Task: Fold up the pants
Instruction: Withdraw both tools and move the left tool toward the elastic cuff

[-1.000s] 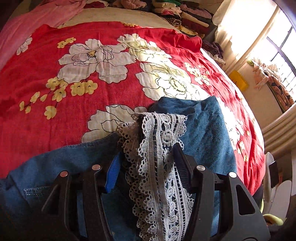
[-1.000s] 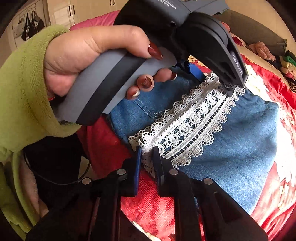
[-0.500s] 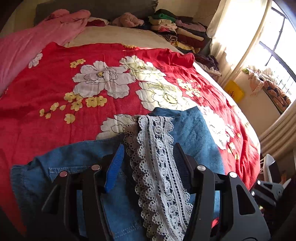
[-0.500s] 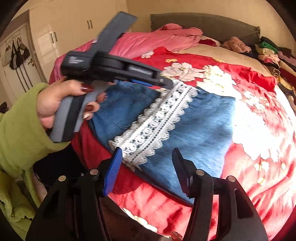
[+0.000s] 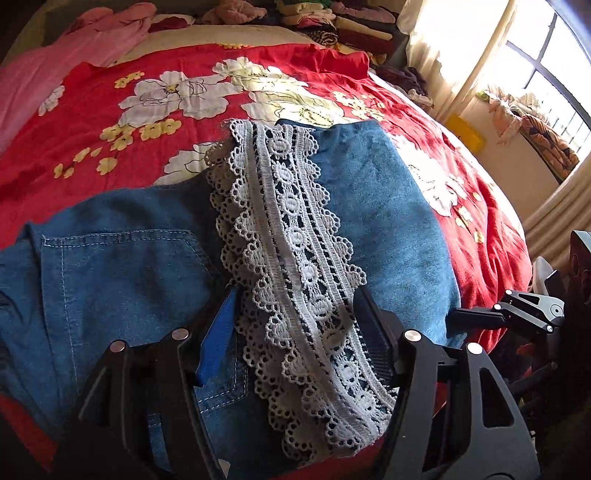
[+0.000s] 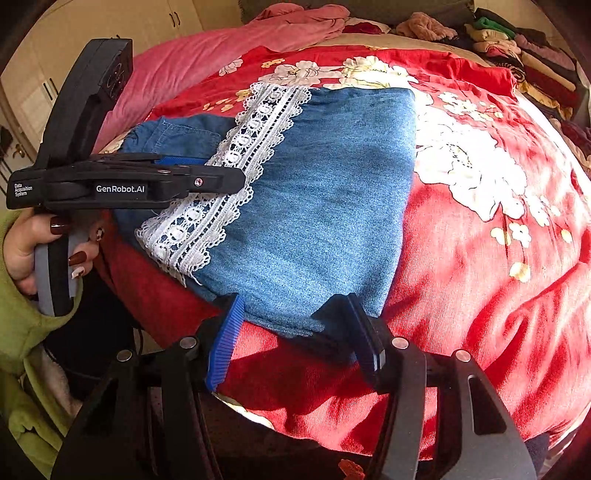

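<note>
The blue denim pants (image 5: 373, 206) lie folded on the red floral bedspread (image 5: 155, 147), with a white lace hem (image 5: 295, 236) across the top. They also show in the right wrist view (image 6: 325, 206), lace (image 6: 236, 162) at the left. My left gripper (image 5: 295, 306) is open, its jaws either side of the lace, just above it. It shows in the right wrist view (image 6: 225, 173) from the side. My right gripper (image 6: 295, 314) is open and empty at the near edge of the folded denim.
A pink blanket (image 6: 229, 48) lies at the bed's far left. Stacked folded clothes (image 5: 351, 26) sit at the head of the bed. A bright window and curtains (image 5: 535, 55) are on the right. The bed edge runs just below the pants.
My right gripper opened, let go of the lace hem and moved right along the near edge. My left gripper let the lace lie flat on the denim and stays open over it.
</note>
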`<state>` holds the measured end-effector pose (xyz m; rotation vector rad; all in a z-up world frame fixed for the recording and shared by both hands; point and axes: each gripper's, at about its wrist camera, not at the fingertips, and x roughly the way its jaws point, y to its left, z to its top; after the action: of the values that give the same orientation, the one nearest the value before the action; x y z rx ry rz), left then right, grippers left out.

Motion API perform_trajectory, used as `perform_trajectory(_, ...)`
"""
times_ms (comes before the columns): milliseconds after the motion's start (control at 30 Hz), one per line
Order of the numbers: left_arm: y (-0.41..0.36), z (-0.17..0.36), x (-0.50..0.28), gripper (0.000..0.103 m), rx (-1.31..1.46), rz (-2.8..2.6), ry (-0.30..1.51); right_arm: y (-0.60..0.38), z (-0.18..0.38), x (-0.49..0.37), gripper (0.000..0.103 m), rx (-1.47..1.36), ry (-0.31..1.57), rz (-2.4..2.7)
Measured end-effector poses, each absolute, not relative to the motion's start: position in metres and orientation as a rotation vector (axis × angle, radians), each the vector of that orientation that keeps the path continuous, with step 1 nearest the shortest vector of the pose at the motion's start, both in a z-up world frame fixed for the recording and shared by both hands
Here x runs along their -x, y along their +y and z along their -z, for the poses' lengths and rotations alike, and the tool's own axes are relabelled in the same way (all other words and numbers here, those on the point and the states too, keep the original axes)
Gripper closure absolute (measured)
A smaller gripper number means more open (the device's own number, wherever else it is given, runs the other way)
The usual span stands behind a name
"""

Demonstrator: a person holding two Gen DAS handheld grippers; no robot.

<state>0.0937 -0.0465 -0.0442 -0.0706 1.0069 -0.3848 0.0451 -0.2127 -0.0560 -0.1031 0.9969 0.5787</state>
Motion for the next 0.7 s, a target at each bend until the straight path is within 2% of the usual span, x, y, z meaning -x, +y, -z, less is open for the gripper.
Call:
perform_trajectory(100, -0.044, 0.039, -0.090, 0.043, 0.084, 0.381, 1.003, -0.217, 0.055, -0.050, 0.047, 0.075, 0.990, -0.586)
perform_trajectory(200, -0.043, 0.033, -0.085, 0.041, 0.083, 0.373, 0.991, -0.221, 0.052, -0.050, 0.040, 0.052, 0.982, -0.580)
perform_trajectory(433, -0.040, 0.021, -0.077, 0.031, 0.079, 0.350, 0.965, -0.232, 0.041, -0.045, 0.038, 0.033, 0.948, -0.546)
perform_trajectory(533, -0.038, 0.017, -0.074, 0.025, 0.078, 0.341, 0.954, -0.238, 0.035, -0.041, 0.009, 0.027, 0.916, -0.509)
perform_trajectory(700, -0.035, 0.007, -0.067, 0.014, 0.072, 0.324, 0.929, -0.244, 0.023, -0.040, 0.009, 0.019, 0.884, -0.485)
